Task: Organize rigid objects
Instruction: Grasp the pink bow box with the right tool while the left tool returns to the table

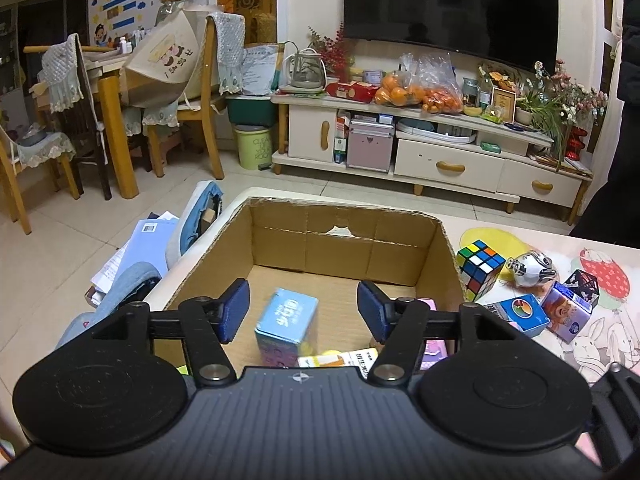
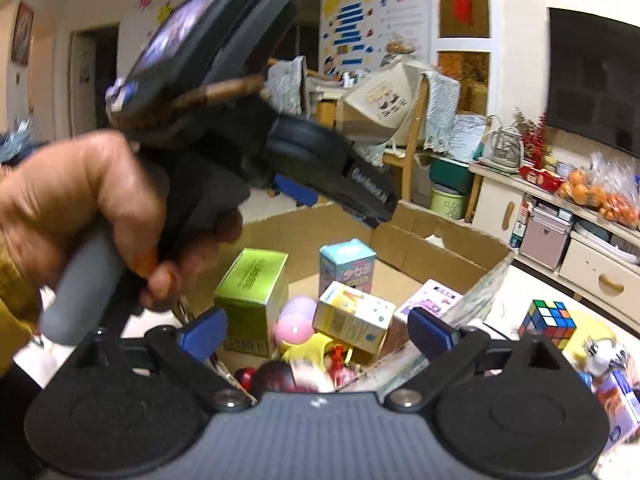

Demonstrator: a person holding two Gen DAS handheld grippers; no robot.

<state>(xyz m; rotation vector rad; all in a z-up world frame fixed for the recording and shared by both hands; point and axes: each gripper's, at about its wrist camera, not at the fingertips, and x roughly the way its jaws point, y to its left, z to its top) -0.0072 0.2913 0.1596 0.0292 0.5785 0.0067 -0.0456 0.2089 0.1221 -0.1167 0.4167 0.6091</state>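
A home living room: a wall television (image 1: pixel 450 0) above a cluttered TV cabinet (image 1: pixel 436 152), with dining chairs (image 1: pixel 200 92) beside it.

Television (image 1: pixel 450 4), oranges (image 1: pixel 398 94), wooden chairs (image 1: pixel 208 92)

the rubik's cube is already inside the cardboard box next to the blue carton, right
No. The rubik's cube sits on the table outside the cardboard box, just past its right wall. The blue carton is inside. The left wrist view shows it.
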